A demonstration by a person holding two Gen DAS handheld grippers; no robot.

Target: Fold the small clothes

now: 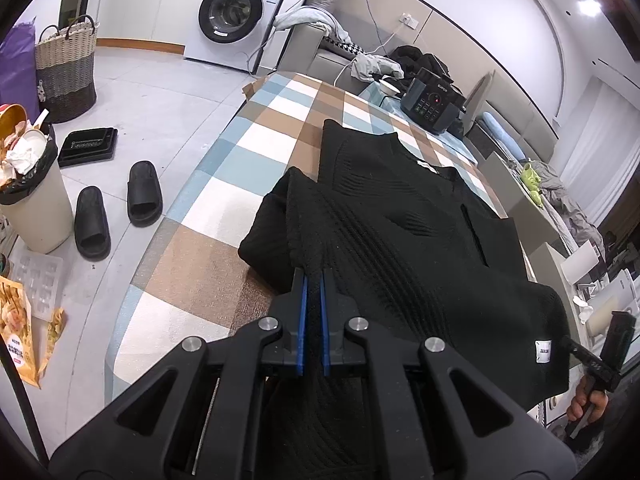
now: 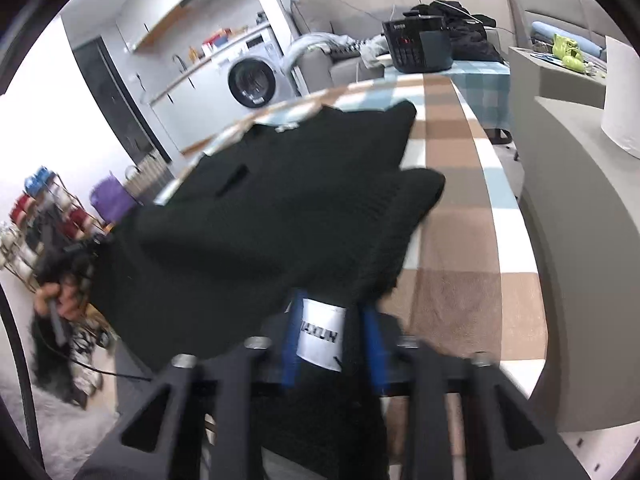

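The left gripper [image 1: 313, 280] is pinching the near hem of the black knit sweater [image 1: 400, 220], its blue pads [image 1: 303, 320] pressed close together with a fold of knit running between them. Ahead of it the sweater is lying spread over the checked table [image 1: 224, 172], collar and neck label at the far end, and one sleeve [image 1: 272, 220] is already lying doubled back, just ahead and to the left of the fingertips.

The right gripper [image 2: 331, 312] is holding the other bottom corner, the one carrying the white brand tag [image 2: 322, 334]. Its blue pads [image 2: 290, 344] are standing a little apart with the tag and thick knit filling the gap; the picture is blurred, but the cloth is rising off the table from that point, so it looks gripped rather than released. Ahead and to the right of it the second sleeve [image 2: 416, 192] is lying bunched against the body.

Judging by this, the fold is partly under way: the sleeves seem brought in and both lower corners are in hand with the hem lifted. What seems left is carrying the hem forward toward the collar, laying it down square, then perhaps halving it again. With this thick knit, the inner sleeves could slide out while the hem is travelling
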